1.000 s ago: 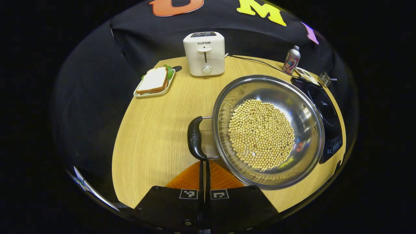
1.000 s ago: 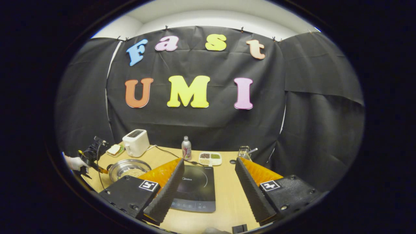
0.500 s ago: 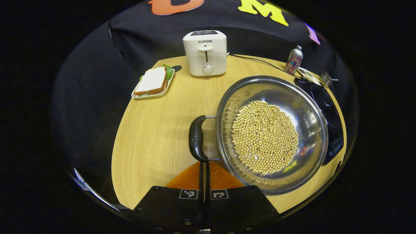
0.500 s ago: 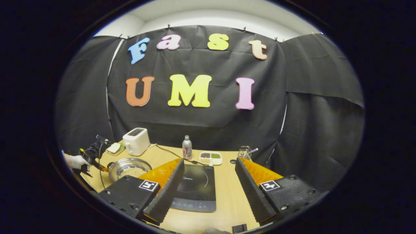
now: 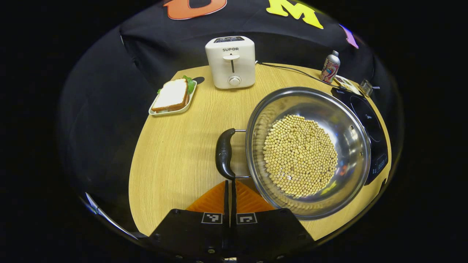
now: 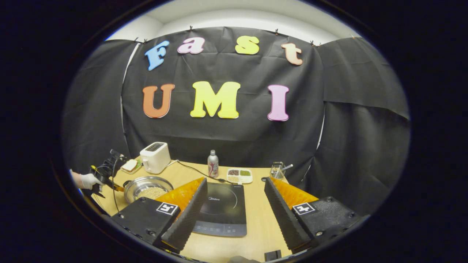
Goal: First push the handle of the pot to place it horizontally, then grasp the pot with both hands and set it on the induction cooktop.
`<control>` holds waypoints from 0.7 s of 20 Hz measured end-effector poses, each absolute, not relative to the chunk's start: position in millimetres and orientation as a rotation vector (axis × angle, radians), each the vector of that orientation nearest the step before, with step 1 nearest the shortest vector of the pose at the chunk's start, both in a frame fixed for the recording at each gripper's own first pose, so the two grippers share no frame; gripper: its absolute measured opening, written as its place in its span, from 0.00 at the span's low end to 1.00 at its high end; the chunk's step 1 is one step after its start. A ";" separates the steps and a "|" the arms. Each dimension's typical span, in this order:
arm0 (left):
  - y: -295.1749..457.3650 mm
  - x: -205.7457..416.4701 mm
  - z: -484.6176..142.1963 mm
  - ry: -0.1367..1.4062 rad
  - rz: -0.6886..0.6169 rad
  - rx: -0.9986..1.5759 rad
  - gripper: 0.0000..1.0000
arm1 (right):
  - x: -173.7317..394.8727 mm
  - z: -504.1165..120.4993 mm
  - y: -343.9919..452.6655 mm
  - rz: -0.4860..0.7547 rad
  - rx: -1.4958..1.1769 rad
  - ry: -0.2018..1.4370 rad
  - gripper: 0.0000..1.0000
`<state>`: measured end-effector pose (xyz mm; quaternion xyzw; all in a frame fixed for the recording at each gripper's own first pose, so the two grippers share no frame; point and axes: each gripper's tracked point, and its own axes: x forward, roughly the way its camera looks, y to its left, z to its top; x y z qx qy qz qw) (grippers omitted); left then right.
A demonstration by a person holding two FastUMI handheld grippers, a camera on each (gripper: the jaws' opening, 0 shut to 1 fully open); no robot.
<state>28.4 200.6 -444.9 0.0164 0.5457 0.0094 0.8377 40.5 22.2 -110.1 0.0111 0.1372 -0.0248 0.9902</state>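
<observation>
Wooden round table point(image 5: 172, 153) in a black-draped booth, two handheld grippers at work.
Left gripper point(image 5: 230, 182) has its fingers pressed together with nothing between them, tips touching the near end of the black handle point(image 5: 223, 153) of the steel pot point(image 5: 309, 151) of soybeans point(image 5: 299, 155), which sits just left of the induction cooktop point(image 6: 221, 206). Right gripper point(image 6: 236, 204) hangs wide open over the cooktop, holding nothing. Toaster point(image 5: 231, 61), sandwich plate point(image 5: 172, 96) and bottle point(image 5: 329, 66) stand beyond.

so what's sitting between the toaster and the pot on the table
Nothing: in the left gripper view only bare tabletop lies between the toaster and the pot; the toaster's cable runs off behind.
</observation>
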 end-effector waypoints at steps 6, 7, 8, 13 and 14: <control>212.8 18.4 -414.8 1.013 0.039 0.021 0.13 | 45.9 -124.2 49.3 -0.001 0.043 0.305 0.99; 213.0 16.4 -412.2 1.000 0.025 0.008 0.05 | 48.1 -127.0 55.9 0.015 0.043 0.313 0.96; 213.1 15.0 -405.6 0.988 0.022 0.007 0.37 | 50.7 -130.7 62.6 0.030 0.041 0.322 0.96; 220.7 25.4 -391.4 0.917 0.045 0.018 0.98 | 72.6 -159.2 101.5 0.112 0.050 0.391 0.98; 221.2 31.6 -390.7 0.909 0.047 0.024 0.98 | 78.1 -169.7 110.4 0.131 0.053 0.411 0.96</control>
